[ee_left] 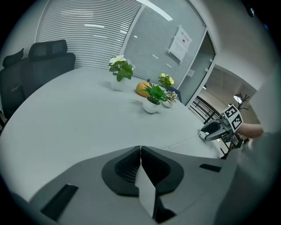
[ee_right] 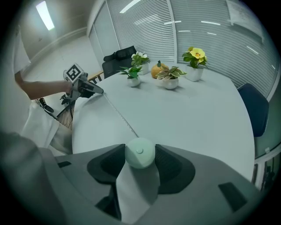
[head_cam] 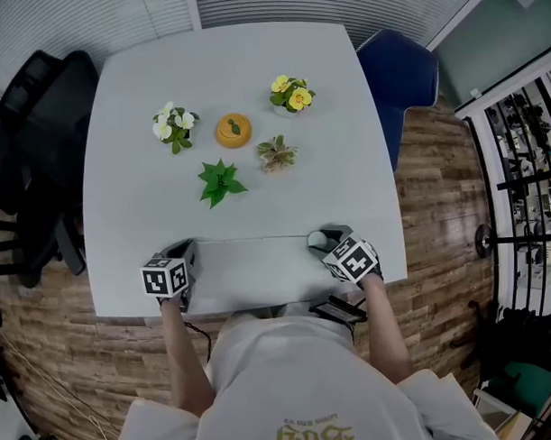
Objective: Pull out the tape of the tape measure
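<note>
The tape measure point(ee_right: 139, 153) is a small round pale-green case with a centre button, clamped between the right gripper's point(ee_right: 139, 148) jaws. Its tape point(ee_right: 117, 112), thin and pale, is pulled out in a straight line away from that gripper to the left gripper point(ee_left: 140, 151), whose closed jaws pinch its end

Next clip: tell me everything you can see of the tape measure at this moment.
The tape measure has a round, pale green case, plastic by its look, clamped between the right tool's jaws. Its thin, pale tape is drawn out in a straight line along the near edge of the grey table to the left tool, whose jaws are shut on its end.
</note>
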Action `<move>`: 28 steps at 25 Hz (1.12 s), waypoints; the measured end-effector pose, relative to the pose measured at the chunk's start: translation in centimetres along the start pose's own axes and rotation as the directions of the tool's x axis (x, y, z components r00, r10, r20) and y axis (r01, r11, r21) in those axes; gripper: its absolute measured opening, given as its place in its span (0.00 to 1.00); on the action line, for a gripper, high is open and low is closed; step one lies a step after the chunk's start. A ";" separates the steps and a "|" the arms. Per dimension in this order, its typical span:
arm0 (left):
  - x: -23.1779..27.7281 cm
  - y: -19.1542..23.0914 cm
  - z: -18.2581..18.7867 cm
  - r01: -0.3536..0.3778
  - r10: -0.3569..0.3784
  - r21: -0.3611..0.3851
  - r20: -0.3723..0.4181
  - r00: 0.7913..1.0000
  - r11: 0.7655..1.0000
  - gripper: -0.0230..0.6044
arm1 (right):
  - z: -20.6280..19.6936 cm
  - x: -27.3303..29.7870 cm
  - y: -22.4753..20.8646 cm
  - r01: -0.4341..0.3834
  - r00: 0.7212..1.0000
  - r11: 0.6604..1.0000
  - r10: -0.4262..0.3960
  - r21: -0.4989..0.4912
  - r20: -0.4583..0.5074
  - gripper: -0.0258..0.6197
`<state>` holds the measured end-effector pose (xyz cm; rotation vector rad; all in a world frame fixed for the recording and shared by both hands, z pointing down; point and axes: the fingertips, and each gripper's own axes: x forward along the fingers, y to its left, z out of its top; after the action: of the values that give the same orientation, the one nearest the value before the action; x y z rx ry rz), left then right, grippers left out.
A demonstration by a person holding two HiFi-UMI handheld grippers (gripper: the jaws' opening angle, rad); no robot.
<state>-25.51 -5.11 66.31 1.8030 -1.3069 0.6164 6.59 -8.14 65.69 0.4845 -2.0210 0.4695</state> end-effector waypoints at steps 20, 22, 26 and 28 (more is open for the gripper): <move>0.9 0.3 0.3 -0.062 0.064 0.072 -0.017 0.998 0.995 0.05 | 0.6 0.9 -0.6 0.049 0.999 0.999 -0.049 -0.001 -0.004 0.39; 1.0 0.4 0.3 -0.072 0.073 0.080 -0.016 0.997 0.994 0.05 | 0.5 1.1 -0.7 0.053 0.999 0.999 -0.053 0.002 -0.003 0.39; 1.0 0.7 0.2 -0.097 0.100 0.099 -0.020 0.995 0.990 0.05 | 0.4 1.3 -0.5 0.046 0.999 0.999 -0.046 0.006 -0.006 0.40; 0.9 0.8 0.1 -0.106 0.109 0.106 -0.022 0.994 0.989 0.05 | 0.3 1.3 -0.3 0.038 0.999 0.999 -0.038 0.009 -0.004 0.40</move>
<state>-25.94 -5.78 67.18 1.8095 -1.3823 0.7791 5.93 -8.80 66.74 0.5263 -2.0029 0.4567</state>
